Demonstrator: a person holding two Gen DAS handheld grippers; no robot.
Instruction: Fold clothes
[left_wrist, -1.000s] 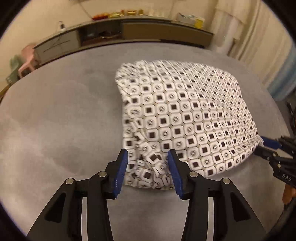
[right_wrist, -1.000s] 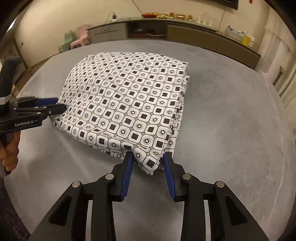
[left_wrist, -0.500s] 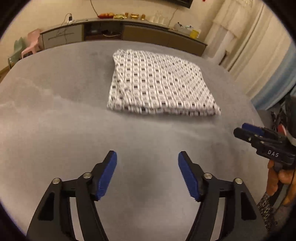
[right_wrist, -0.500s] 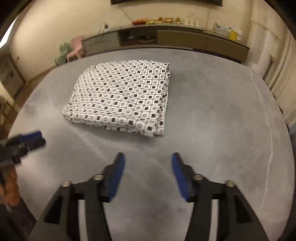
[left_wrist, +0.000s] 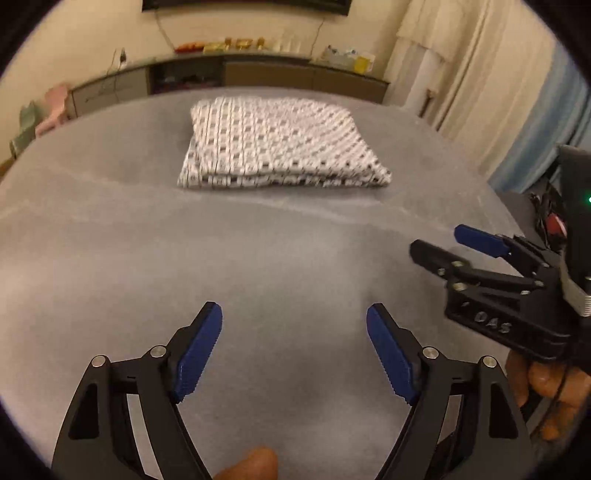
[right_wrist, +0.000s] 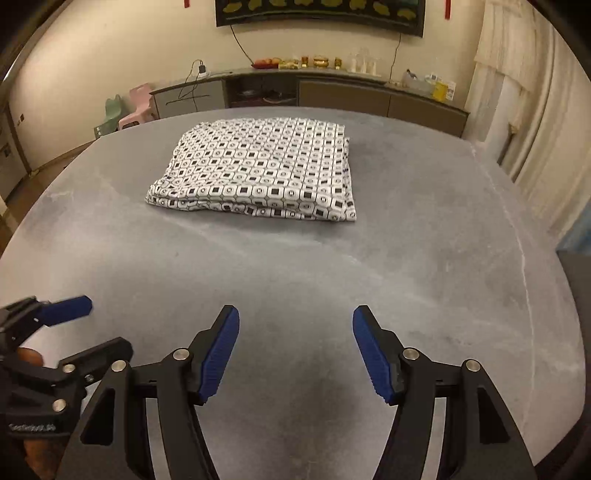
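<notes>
A white garment with a black square-and-circle print (left_wrist: 280, 147) (right_wrist: 258, 170) lies folded into a flat rectangle on the far half of the grey round table (left_wrist: 110, 258) (right_wrist: 443, 258). My left gripper (left_wrist: 293, 321) is open and empty, well back from the cloth near the table's front. My right gripper (right_wrist: 295, 321) is open and empty too, at about the same distance from the cloth. The right gripper shows at the right edge of the left wrist view, the left gripper at the lower left of the right wrist view. Neither touches the garment.
A long low sideboard (right_wrist: 306, 92) with bottles, fruit and small items runs along the back wall. Pink and green plastic stools (right_wrist: 129, 110) stand at the left. Curtains (right_wrist: 524, 92) hang on the right. A hand (left_wrist: 546, 387) holds the right gripper's handle.
One second ago both grippers were closed on the near edge of the garment. They have let go, opened wide and drawn back toward the table's front; the cloth now lies flat and folded.
</notes>
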